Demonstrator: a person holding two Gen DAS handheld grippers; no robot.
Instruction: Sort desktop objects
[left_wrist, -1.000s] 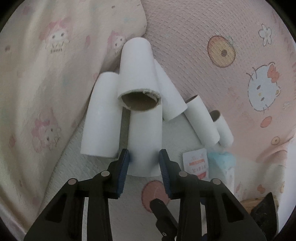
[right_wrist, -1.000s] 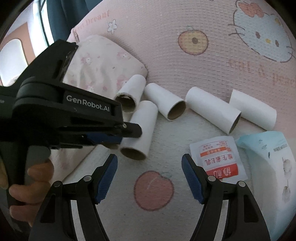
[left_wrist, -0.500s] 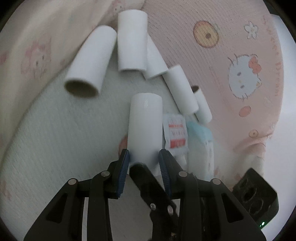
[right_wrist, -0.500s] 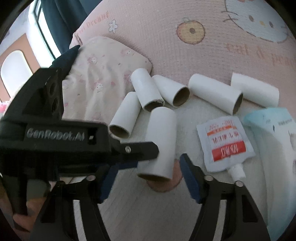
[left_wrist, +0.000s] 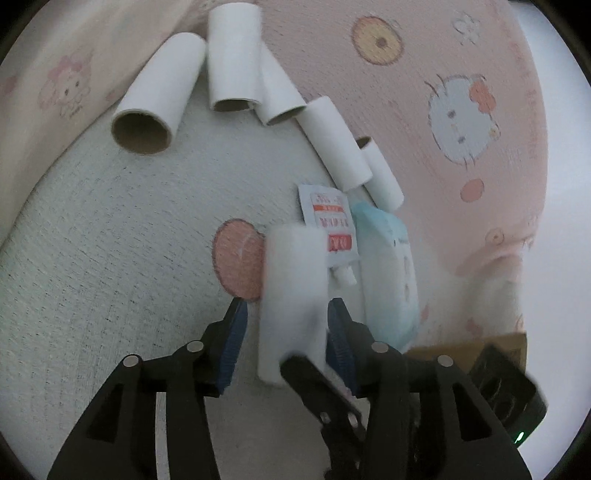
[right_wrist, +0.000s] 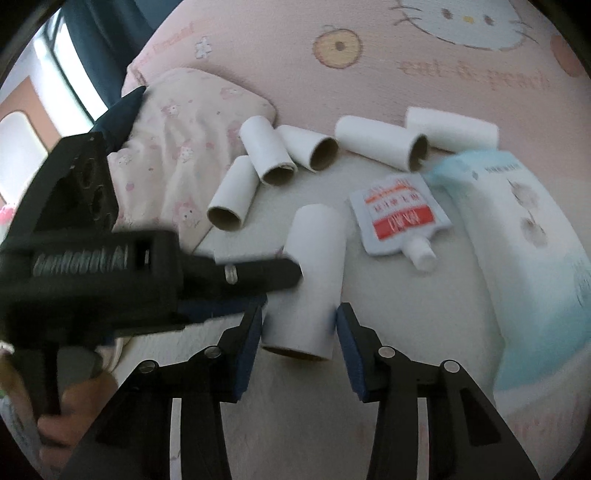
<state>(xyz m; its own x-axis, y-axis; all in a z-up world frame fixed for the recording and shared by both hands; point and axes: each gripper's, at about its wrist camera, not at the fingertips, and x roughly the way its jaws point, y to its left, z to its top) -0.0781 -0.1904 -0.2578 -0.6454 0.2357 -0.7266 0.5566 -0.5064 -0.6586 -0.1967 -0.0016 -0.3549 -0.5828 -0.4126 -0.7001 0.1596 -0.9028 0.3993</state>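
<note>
A white cardboard tube (left_wrist: 293, 295) sits between the jaws of both grippers, above the bed mat; it also shows in the right wrist view (right_wrist: 312, 284). My left gripper (left_wrist: 284, 325) has widened, with gaps beside the tube. My right gripper (right_wrist: 299, 332) has its pads against the tube's lower end. Several more white tubes (left_wrist: 232, 59) lie in a row at the back, also in the right wrist view (right_wrist: 267, 151). A red-and-white pouch (right_wrist: 400, 218) and a light blue tissue pack (right_wrist: 524, 236) lie to the right.
A pink cartoon-print mat (left_wrist: 454, 110) covers the surface. A folded cream cloth (right_wrist: 184, 136) lies at the left. A brown box edge (left_wrist: 465, 343) shows at the lower right of the left wrist view.
My left gripper lifted the tube off the pile and carried it right, then opened wider. My right gripper moved in and narrowed around the tube's lower end.
</note>
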